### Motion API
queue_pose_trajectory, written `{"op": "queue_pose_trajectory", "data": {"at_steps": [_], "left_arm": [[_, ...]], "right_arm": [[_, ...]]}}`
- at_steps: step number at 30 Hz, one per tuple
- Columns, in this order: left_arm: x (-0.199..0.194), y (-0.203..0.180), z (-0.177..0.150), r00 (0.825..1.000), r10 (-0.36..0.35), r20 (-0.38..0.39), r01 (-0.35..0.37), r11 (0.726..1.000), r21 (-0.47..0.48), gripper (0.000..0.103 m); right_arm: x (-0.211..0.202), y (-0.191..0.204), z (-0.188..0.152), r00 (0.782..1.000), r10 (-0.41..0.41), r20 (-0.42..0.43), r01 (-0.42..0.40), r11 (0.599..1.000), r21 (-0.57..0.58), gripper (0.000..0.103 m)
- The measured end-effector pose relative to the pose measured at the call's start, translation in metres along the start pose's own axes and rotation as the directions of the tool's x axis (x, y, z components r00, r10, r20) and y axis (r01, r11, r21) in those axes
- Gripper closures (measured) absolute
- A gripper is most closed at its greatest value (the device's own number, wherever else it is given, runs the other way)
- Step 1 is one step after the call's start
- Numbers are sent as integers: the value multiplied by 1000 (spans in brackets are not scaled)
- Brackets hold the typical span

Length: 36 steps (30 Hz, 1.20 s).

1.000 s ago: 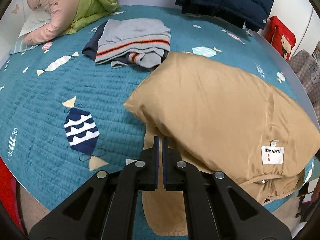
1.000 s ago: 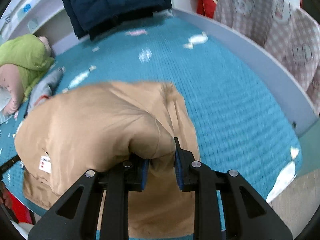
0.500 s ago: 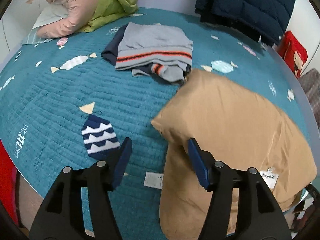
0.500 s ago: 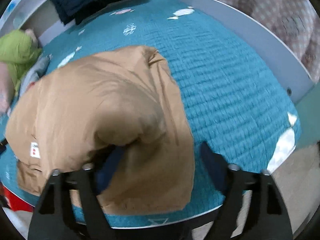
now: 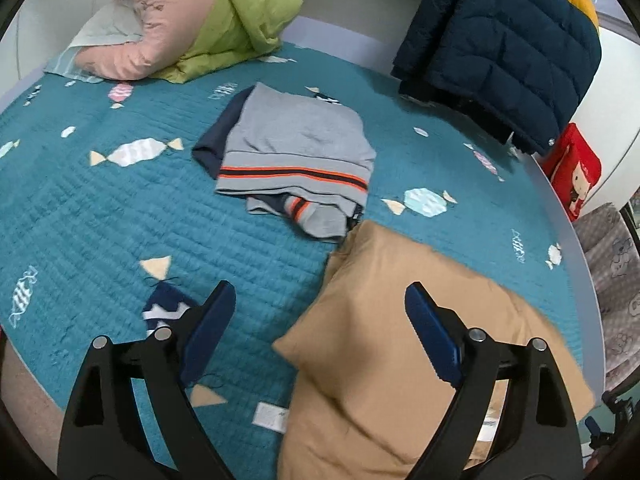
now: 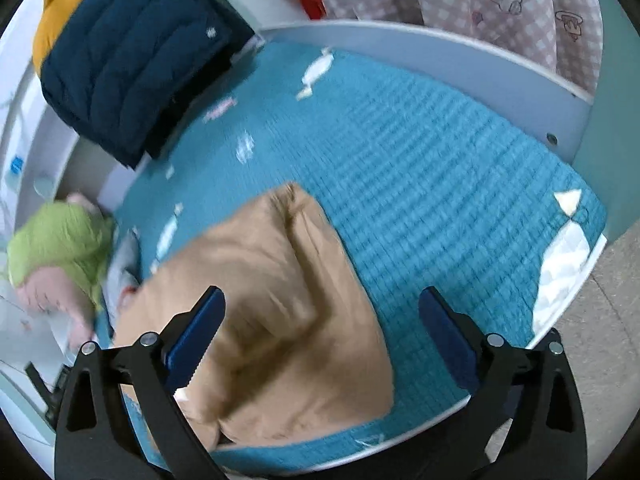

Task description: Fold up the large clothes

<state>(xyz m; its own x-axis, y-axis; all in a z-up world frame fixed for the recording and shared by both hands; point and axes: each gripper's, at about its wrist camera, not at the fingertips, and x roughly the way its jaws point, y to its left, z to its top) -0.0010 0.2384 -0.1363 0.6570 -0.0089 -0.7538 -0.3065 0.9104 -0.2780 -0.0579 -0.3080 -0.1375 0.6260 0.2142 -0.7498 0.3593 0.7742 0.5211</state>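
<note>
My left gripper (image 5: 320,320) and right gripper (image 6: 322,316) are both opening wide, pinching nothing. The tan garment (image 5: 400,320) is lying folded and puffy on the teal bed (image 5: 100,208).

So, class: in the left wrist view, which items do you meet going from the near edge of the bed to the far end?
tan folded garment → grey striped clothes pile → green and pink bedding
</note>
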Motion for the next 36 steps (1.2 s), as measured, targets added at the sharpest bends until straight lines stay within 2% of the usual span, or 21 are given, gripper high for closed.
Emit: {"op": "queue_pose_trajectory", "data": {"at_steps": [3,5,7,9,12,13,14,15,16,17,19,21,24,28,33,36], "left_arm": [[20,-7,-1,998,-24,-53,24,1000,4,16],[35,-9,-6,996,-5,-91,5,1000,5,16],[49,-8,-13,992,14,-124,-14,1000,-3,16],[62,-7,-20,985,-17,-171,11,999,-34,16],[73,-7,-30,980,-36,-196,28,999,-44,17],[76,-8,-33,980,-30,-198,22,999,-40,24],[78,-9,-36,979,-27,-202,21,999,-34,39],[78,-10,-38,979,-29,-204,24,999,-23,47],[77,-13,-40,980,-25,-198,27,1000,5,64],[75,-16,-42,982,-14,-186,22,999,43,73],[69,-21,-45,987,0,-159,15,996,89,78],[62,-27,-49,990,17,-140,1,992,125,80],[55,-29,-49,991,18,-132,-1,992,125,81],[42,-33,-47,992,1,-129,16,992,127,81],[15,-50,-50,994,6,-105,16,978,208,81],[1,-55,-54,994,6,-106,18,974,225,81]], "right_arm": [[5,9,5,999,51,-20,-51,999,3,9],[17,16,3,996,62,-65,-63,998,-11,9],[34,23,-4,992,40,-118,-44,999,-27,9],[49,25,-11,987,36,-157,-40,999,-21,9],[69,31,-17,982,25,-189,-28,1000,-10,9],[74,33,-17,982,15,-188,-17,1000,-9,10],[78,34,-17,982,14,-191,-15,1000,-7,22],[83,37,-17,978,4,-208,-6,1000,-11,34],[86,39,-17,975,-13,-223,9,1000,-20,38],[88,40,-18,973,-22,-231,16,999,-30,46],[90,43,-22,969,-32,-244,21,999,-48,58],[92,47,-26,968,-50,-247,32,997,-76,74],[86,52,-28,976,-68,-205,44,992,-115,79],[78,53,-20,980,-71,-184,44,988,-147,80],[64,60,-2,988,-72,-138,44,980,-195,80],[55,65,4,989,-82,-123,52,972,-230,80]]}}
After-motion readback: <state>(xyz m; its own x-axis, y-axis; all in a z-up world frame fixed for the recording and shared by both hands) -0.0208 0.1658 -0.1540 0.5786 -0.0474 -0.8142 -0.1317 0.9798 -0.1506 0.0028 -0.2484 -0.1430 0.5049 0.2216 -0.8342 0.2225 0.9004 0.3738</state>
